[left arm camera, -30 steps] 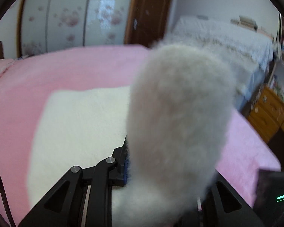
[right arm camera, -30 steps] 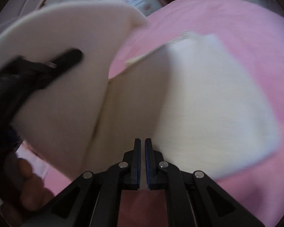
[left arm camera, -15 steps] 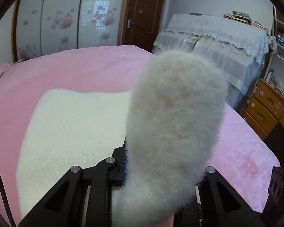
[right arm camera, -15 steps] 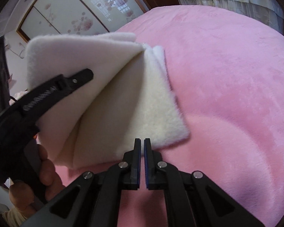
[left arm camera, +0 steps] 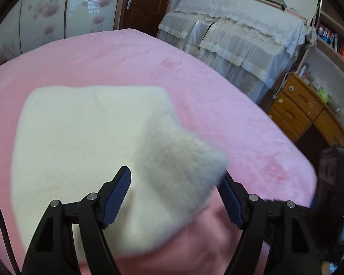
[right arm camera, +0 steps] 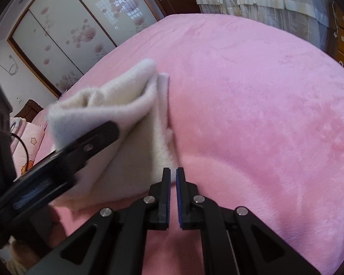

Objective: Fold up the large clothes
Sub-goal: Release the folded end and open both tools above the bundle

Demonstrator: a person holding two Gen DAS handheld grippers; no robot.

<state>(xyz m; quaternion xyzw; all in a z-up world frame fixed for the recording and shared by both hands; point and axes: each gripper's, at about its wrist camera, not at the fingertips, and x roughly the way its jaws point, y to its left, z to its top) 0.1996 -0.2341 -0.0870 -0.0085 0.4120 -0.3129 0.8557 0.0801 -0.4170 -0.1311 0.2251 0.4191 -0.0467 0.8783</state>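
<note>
A cream fluffy garment point(left arm camera: 84, 133) lies folded on the pink bed point(left arm camera: 217, 105). My left gripper point(left arm camera: 175, 183) is open, and the garment's near corner point(left arm camera: 178, 160) droops blurred between its fingers. In the right wrist view the garment point(right arm camera: 126, 123) lies left of centre with its upper layer raised over the left gripper's finger point(right arm camera: 80, 146). My right gripper point(right arm camera: 173, 174) is shut and empty, its tips just by the garment's near right edge, above the pink bed point(right arm camera: 252, 105).
A covered piece of furniture point(left arm camera: 236, 36) stands beyond the bed. A wooden dresser point(left arm camera: 305, 112) stands at the right. A dark device point(left arm camera: 337, 183) sits at the bed's right edge. Sliding wardrobe doors point(right arm camera: 75, 29) and a brown door point(left arm camera: 146, 2) are behind. Pillows point(right arm camera: 27, 142) lie at the left.
My left gripper has opened and the fluffy corner it held upright has dropped forward onto the garment. My right gripper stays shut near the garment's edge.
</note>
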